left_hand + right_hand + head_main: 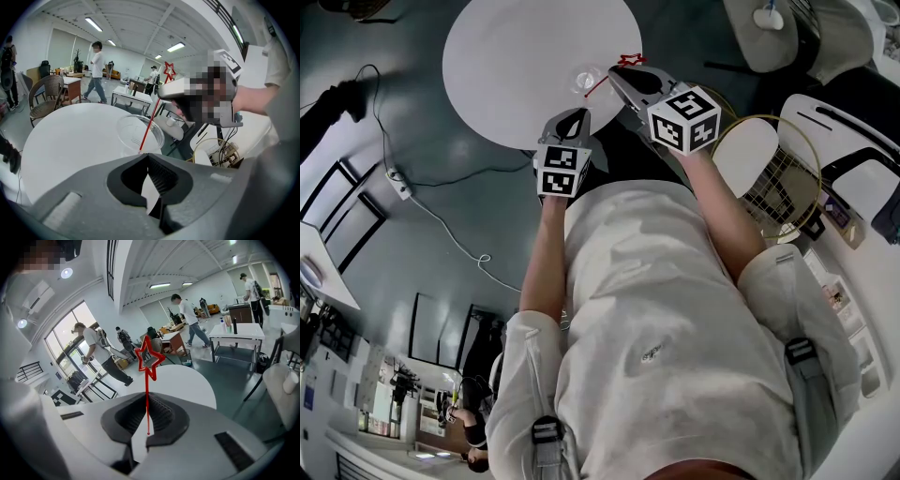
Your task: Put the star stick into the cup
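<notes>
Right tongs (146,399) pinch star stick (149,358) at cup (129,134).

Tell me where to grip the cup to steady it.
Take the cup by its side wall below the rim, coming in level from the left gripper's side. It stands upright, mouth open, and the stick and right gripper crowd its right and top.
</notes>
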Action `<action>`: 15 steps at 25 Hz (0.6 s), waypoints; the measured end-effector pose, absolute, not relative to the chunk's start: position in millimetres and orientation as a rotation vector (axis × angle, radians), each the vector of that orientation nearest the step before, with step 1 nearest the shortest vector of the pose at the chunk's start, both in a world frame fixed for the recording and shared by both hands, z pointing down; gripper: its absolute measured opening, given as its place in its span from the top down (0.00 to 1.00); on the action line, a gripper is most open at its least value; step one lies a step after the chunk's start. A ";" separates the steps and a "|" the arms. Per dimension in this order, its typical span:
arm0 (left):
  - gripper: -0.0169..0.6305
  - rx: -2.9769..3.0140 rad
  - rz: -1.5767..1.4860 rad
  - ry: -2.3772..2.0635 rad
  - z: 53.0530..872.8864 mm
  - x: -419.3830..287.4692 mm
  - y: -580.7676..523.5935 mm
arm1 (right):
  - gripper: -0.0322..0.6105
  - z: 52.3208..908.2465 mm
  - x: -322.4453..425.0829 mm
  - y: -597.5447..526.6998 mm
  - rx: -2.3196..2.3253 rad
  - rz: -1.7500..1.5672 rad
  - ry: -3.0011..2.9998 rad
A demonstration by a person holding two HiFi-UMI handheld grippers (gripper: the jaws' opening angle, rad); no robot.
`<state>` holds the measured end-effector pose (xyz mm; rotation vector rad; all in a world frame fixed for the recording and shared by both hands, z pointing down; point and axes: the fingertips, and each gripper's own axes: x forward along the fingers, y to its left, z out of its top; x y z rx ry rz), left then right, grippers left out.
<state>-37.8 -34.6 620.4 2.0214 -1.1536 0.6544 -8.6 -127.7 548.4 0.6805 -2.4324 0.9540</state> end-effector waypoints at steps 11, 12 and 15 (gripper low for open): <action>0.96 2.021 0.652 -1.147 621.8 -37.2 -37.8 | 0.91 561.8 -13.8 -124.9 0.668 0.918 -2.401; 0.96 2.020 0.653 -1.146 621.5 -36.6 -37.8 | 0.91 563.1 -13.9 -123.9 0.664 0.909 -2.397; 0.96 2.017 0.648 -1.147 622.6 -36.1 -38.6 | 0.91 568.9 -14.2 -120.0 0.650 0.894 -2.381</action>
